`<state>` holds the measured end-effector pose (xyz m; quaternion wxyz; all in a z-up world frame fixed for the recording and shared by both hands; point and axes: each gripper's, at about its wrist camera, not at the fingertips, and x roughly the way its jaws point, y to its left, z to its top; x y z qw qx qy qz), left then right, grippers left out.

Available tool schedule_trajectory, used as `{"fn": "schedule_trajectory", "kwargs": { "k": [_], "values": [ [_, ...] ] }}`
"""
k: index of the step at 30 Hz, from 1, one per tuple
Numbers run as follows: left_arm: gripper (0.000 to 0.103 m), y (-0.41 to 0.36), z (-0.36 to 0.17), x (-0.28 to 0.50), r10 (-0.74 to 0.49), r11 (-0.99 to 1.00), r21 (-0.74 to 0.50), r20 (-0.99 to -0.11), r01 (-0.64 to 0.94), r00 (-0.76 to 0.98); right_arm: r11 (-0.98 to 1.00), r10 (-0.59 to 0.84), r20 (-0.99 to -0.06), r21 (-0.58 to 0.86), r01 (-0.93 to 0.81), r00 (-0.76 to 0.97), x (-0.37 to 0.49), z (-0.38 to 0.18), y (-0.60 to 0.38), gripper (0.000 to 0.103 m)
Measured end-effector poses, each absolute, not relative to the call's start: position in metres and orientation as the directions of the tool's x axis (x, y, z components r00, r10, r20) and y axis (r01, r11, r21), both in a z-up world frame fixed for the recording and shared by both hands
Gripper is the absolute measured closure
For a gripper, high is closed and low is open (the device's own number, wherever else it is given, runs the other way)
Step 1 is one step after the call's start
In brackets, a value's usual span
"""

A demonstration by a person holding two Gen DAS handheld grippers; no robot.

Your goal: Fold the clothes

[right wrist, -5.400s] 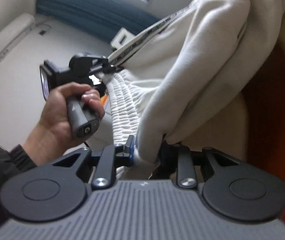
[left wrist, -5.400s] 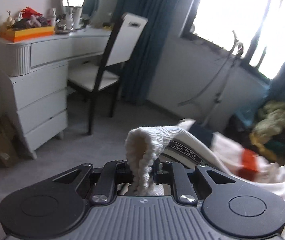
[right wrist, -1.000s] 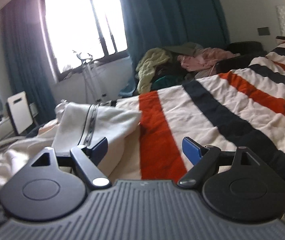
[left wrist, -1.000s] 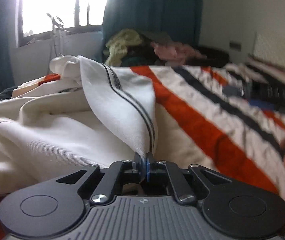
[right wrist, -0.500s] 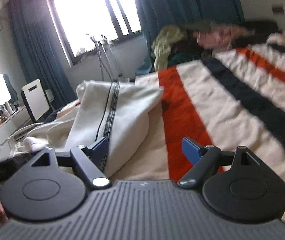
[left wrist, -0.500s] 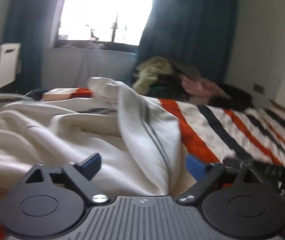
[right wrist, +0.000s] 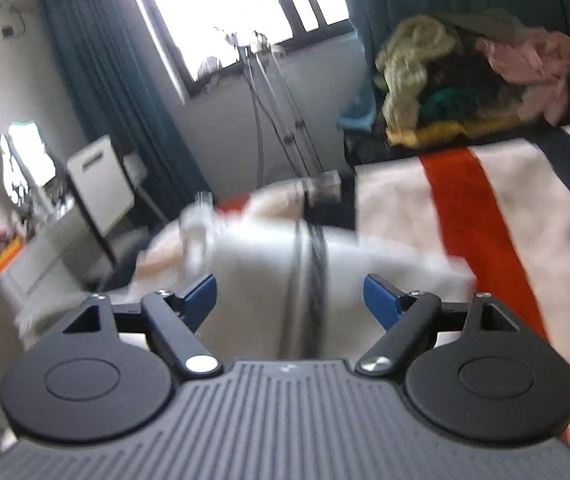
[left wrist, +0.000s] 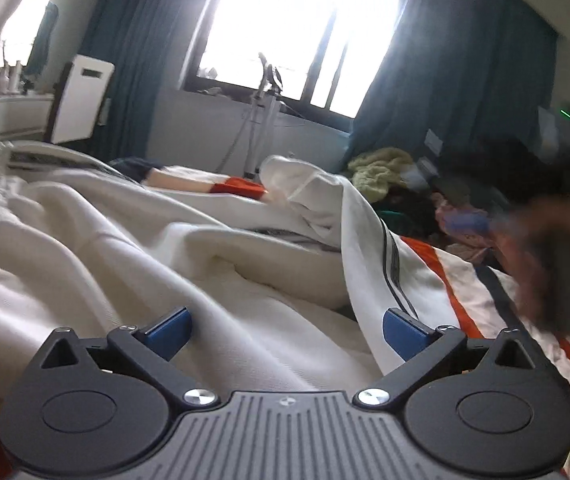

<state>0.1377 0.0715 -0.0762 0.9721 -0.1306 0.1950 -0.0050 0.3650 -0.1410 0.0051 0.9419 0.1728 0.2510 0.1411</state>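
With the white garment lying rumpled on the striped bed, left gripper jaws are opening and right gripper closing, neither gripping cloth, likely repositioning for the next fold.

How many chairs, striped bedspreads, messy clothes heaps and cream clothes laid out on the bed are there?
White chair: 1
Striped bedspread: 1
Clothes heap: 1
Cream garment: 1
Total: 4
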Motion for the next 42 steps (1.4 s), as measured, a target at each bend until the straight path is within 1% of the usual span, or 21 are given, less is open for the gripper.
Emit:
{"fn": "schedule_trajectory", "kwargs": {
  "k": [1, 4, 5, 7, 8, 10, 11, 12, 13, 14, 15, 17, 23, 26, 31, 35, 37, 40, 42],
  "values": [
    [0.0, 0.074, -0.082, 0.142, -0.064, 0.963, -0.266, -0.389, -0.046, 0.919, 0.893, 0.348, -0.411, 0.418, -0.165, 0.842, 0.385, 0.007, -0.134, 0.024],
    [0.0, 0.082, -0.096, 0.154, -0.081, 0.948, -0.314, -0.394, -0.051, 0.916, 0.869, 0.355, -0.441, 0.482, -0.116, 0.824, 0.447, 0.001, -0.109, 0.028],
    [0.0, 0.084, -0.098, 0.155, -0.083, 0.944, -0.325, -0.387, -0.051, 0.918, 0.869, 0.357, -0.451, 0.481, -0.114, 0.818, 0.461, -0.001, -0.101, 0.03],
    [0.0, 0.086, -0.103, 0.157, -0.088, 0.939, -0.341, -0.375, -0.049, 0.923, 0.873, 0.372, -0.468, 0.47, -0.131, 0.802, 0.484, -0.003, -0.083, 0.031],
    [0.0, 0.086, -0.104, 0.157, -0.09, 0.939, -0.341, -0.371, -0.045, 0.924, 0.888, 0.375, -0.496, 0.435, -0.15, 0.783, 0.493, -0.005, -0.071, 0.033],
    [0.0, 0.087, -0.106, 0.157, -0.095, 0.938, -0.346, -0.367, -0.041, 0.925, 0.938, 0.327, -0.589, 0.298, -0.178, 0.739, 0.505, -0.01, -0.046, 0.046],
    [0.0, 0.088, -0.105, 0.158, -0.099, 0.934, -0.355, -0.363, -0.04, 0.927, 0.951, 0.296, -0.615, 0.262, -0.165, 0.731, 0.507, -0.013, -0.041, 0.06],
    [0.0, 0.09, -0.105, 0.158, -0.102, 0.93, -0.365, -0.359, -0.039, 0.928, 0.962, 0.264, -0.637, 0.23, -0.149, 0.724, 0.507, -0.016, -0.037, 0.079],
    [0.0, 0.091, -0.105, 0.159, -0.106, 0.926, -0.375, -0.355, -0.038, 0.929, 0.954, 0.27, -0.623, 0.274, -0.118, 0.734, 0.503, -0.016, -0.044, 0.089],
    [0.0, 0.092, -0.105, 0.158, -0.107, 0.924, -0.381, -0.351, -0.037, 0.93, 0.941, 0.278, -0.606, 0.326, -0.086, 0.745, 0.498, -0.014, -0.051, 0.094],
    [0.0, 0.092, -0.104, 0.157, -0.106, 0.923, -0.383, -0.347, -0.038, 0.932, 0.924, 0.285, -0.588, 0.378, -0.055, 0.757, 0.493, -0.013, -0.059, 0.096],
    [0.0, 0.092, -0.103, 0.154, -0.103, 0.922, -0.386, -0.338, -0.038, 0.936, 0.942, 0.232, -0.552, 0.333, -0.043, 0.801, 0.474, -0.005, -0.064, 0.097],
    [0.0, 0.094, -0.096, 0.145, -0.087, 0.918, -0.394, -0.311, -0.045, 0.946, 0.952, 0.124, -0.456, 0.304, 0.023, 0.881, 0.408, 0.041, -0.115, 0.097],
    [0.0, 0.093, -0.09, 0.139, -0.072, 0.923, -0.381, -0.301, -0.051, 0.951, 0.946, 0.072, -0.436, 0.314, 0.077, 0.897, 0.372, 0.053, -0.156, 0.097],
    [0.0, 0.085, -0.079, 0.127, -0.06, 0.94, -0.339, -0.281, -0.04, 0.958, 0.912, -0.031, -0.415, 0.36, 0.196, 0.909, 0.303, 0.05, -0.239, 0.097],
    [0.0, 0.075, -0.071, 0.118, -0.064, 0.953, -0.303, -0.284, -0.026, 0.957, 0.861, -0.106, -0.444, 0.406, 0.305, 0.89, 0.245, 0.027, -0.301, 0.097],
    [0.0, 0.069, -0.068, 0.112, -0.073, 0.958, -0.287, -0.284, -0.012, 0.956, 0.815, -0.107, -0.489, 0.455, 0.358, 0.865, 0.218, 0.007, -0.328, 0.097],
    [0.0, 0.061, -0.065, 0.104, -0.097, 0.962, -0.274, -0.293, 0.013, 0.951, 0.732, -0.055, -0.583, 0.529, 0.43, 0.811, 0.184, -0.032, -0.363, 0.096],
    [0.0, 0.059, -0.065, 0.101, -0.116, 0.959, -0.282, -0.308, 0.026, 0.945, 0.676, 0.012, -0.642, 0.57, 0.467, 0.767, 0.17, -0.059, -0.38, 0.096]
  ]
}}
